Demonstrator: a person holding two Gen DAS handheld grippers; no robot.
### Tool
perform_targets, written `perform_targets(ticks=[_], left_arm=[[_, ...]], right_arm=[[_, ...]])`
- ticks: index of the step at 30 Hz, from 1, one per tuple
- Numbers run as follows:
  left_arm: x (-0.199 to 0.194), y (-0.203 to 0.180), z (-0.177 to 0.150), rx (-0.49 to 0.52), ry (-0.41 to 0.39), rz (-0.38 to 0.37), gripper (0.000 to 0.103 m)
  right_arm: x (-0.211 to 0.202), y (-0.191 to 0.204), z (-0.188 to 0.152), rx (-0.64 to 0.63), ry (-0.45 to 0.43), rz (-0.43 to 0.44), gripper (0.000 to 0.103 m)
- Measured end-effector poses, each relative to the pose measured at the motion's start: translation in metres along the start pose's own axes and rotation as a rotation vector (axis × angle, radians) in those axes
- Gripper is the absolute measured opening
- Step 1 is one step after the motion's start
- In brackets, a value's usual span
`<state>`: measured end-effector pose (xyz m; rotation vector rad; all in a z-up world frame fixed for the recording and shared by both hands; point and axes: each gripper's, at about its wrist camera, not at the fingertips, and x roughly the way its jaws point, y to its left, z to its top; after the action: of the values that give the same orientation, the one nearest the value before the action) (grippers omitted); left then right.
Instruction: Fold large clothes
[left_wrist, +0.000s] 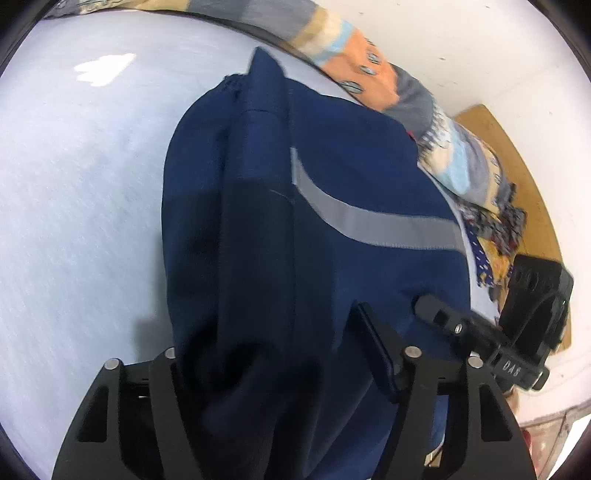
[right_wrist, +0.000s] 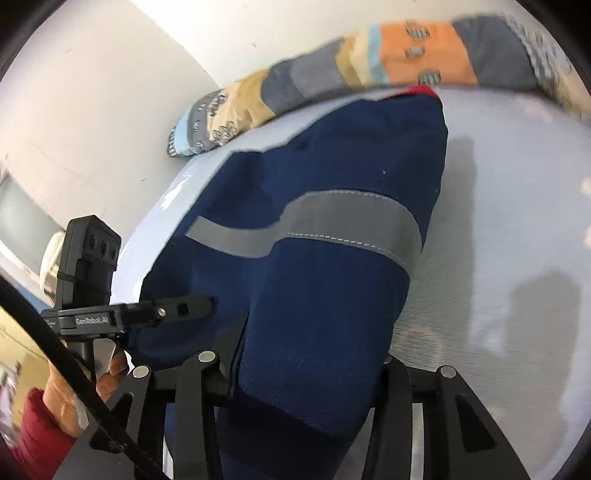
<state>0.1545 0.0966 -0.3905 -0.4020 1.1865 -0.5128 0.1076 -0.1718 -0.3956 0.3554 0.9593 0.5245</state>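
White walls close the room beyond both claws, and below and ahead of them spreads a pale grey-blue bed surface (left_wrist: 74, 203), smooth and broad. Along its far edge, well ahead of the claws, runs a patchwork quilt (right_wrist: 424, 55) in orange, grey, tan and light blue. Lying on the bed and rising toward both claws is the navy work garment (left_wrist: 332, 166), a large dark blue piece crossed by a grey reflective band (left_wrist: 369, 221); a bit of red shows at its far end by the quilt in the right wrist view. The left claw (left_wrist: 280, 354) has a thick bunch of the navy cloth filling the gap between its black fingers (left_wrist: 376, 343), and the fabric drapes away from it, so it is grasping the garment's near edge. The right claw (right_wrist: 295, 373) likewise has a fold of the same garment packed between its fingers and is clamped on it. Each claw appears beside the other: the right one to the right of the left claw, the left one to the left of the right claw, there held by a hand (right_wrist: 74, 391) with a red sleeve (right_wrist: 33, 435).
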Motion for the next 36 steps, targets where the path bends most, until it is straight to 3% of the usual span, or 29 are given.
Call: perform_targets(ticks=[6,15,17,19,21,24,26,28,30,32,34,36], left_arm=[[-0.01,-0.059,-0.04,0.096,0.002,-0.011,0.065],[0.006,-0.123,-0.118,0.23,0.063,0.064,0.065],[0.012,-0.126,-0.128,0.249,0.056,0.114,0.066],[0.017,-0.123,-0.134,0.262,0.057,0.162,0.072],[0.014,-0.118,-0.134,0.241,0.074,0.174,0.073],[-0.014,-0.109,-0.133,0.208,0.03,0.202,0.076],[-0.037,-0.107,-0.136,0.208,-0.055,0.255,0.079],[-0.053,-0.119,-0.142,0.27,-0.145,0.299,0.079],[-0.054,-0.137,-0.149,0.352,-0.196,0.351,0.079],[-0.043,-0.157,-0.159,0.443,-0.208,0.371,0.079],[-0.03,-0.168,-0.17,0.527,-0.192,0.386,0.079],[-0.007,-0.173,-0.175,0.567,-0.146,0.394,0.079]], right_arm=[[-0.058,0.003,-0.018,-0.035,-0.026,-0.036,0.045],[-0.13,-0.029,-0.096,0.019,0.023,-0.097,0.046],[-0.132,-0.046,-0.11,0.072,0.037,-0.095,0.05],[-0.124,-0.062,-0.115,0.142,0.07,-0.094,0.064],[-0.121,-0.077,-0.116,0.235,0.1,-0.104,0.071],[-0.145,-0.087,-0.113,0.324,0.039,-0.113,0.072],[-0.168,-0.085,-0.106,0.302,-0.044,-0.216,0.073],[-0.186,-0.073,-0.093,0.223,-0.126,-0.347,0.075],[-0.188,-0.058,-0.073,0.154,-0.19,-0.383,0.075],[-0.172,-0.045,-0.051,0.091,-0.194,-0.403,0.066],[-0.143,-0.036,-0.029,0.026,-0.159,-0.453,0.05],[-0.109,-0.041,-0.015,-0.004,-0.09,-0.479,0.047]])
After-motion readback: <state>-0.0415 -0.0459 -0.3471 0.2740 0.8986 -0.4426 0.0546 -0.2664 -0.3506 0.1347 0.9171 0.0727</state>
